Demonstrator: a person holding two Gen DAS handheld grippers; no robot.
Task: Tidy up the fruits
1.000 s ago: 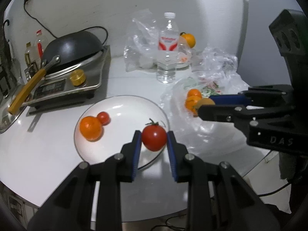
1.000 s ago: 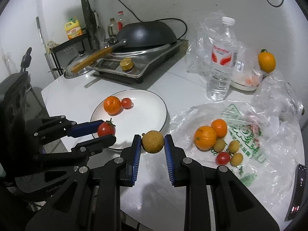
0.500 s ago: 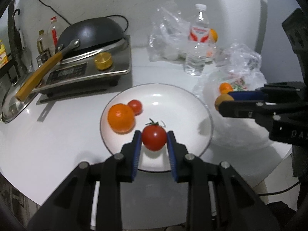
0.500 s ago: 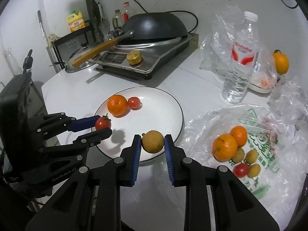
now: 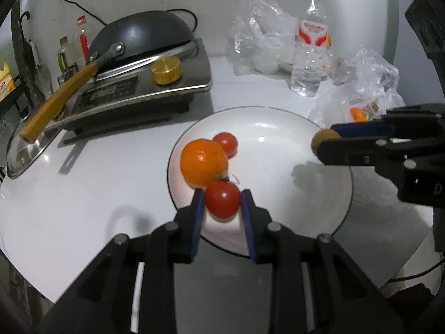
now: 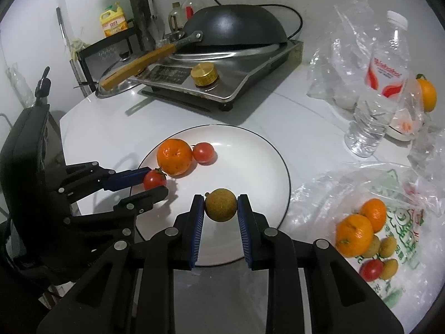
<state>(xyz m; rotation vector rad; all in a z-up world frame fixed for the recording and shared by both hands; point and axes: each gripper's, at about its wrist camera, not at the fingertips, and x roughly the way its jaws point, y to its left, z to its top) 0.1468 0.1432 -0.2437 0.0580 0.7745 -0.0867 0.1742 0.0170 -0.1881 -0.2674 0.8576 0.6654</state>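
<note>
My left gripper (image 5: 222, 204) clamps a tomato (image 5: 222, 202) over the plate (image 5: 278, 128), ready to set down. My right gripper (image 6: 220, 206) pinches a brown fruit (image 6: 220, 205) alongside, bound there too.

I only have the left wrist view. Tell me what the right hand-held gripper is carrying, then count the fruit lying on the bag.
Observer: The right hand-held gripper is shut on a round brown fruit, over the near part of the white plate.
Operator: Now the bag.
Observer: On the printed plastic bag lie two oranges, one tomato and three small yellow-brown fruits.
</note>
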